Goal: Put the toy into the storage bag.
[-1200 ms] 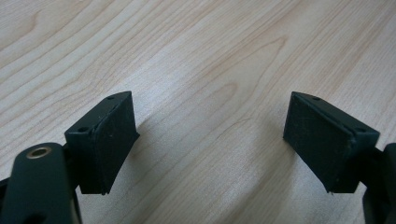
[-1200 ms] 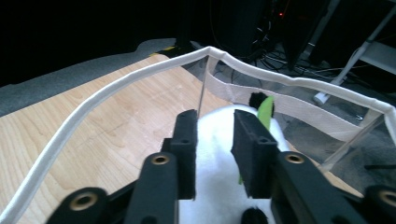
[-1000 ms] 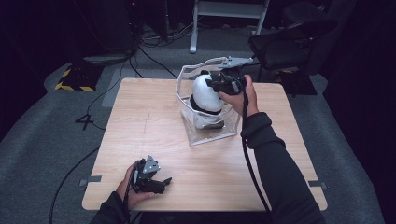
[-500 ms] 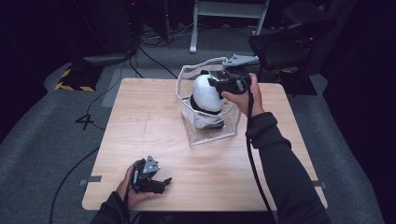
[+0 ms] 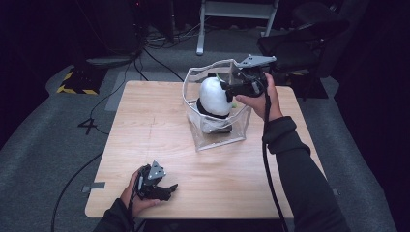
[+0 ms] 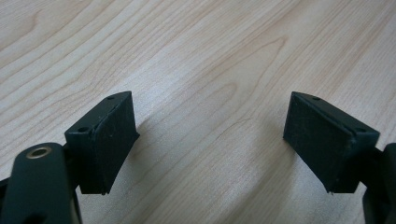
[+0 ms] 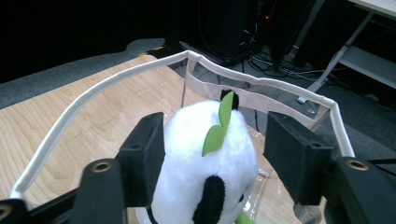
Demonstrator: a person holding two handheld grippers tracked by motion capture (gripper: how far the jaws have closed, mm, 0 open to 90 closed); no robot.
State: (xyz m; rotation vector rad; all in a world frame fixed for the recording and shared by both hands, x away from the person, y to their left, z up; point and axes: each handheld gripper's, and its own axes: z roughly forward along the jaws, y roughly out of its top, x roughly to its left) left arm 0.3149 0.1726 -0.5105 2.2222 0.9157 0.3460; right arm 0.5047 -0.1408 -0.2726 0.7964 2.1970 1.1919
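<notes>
I read no brand or writing anywhere. The panda plush point(image 5: 214, 96) sits upright in the clear bag point(image 5: 220, 137) with white-piped rim, on the far half of the desk point(image 5: 145, 125), bare wood all round it. My right tool point(image 5: 227, 87) is at the plush's head; its jaws have just been opening and now flank the head, the right pad clear of it. My left tool point(image 5: 167, 189) rests near the desk's near edge, jaws apart over bare wood, holding nothing.

Parted tongs point(image 6: 212, 144) over wooden table point(image 6: 196, 56)
</notes>
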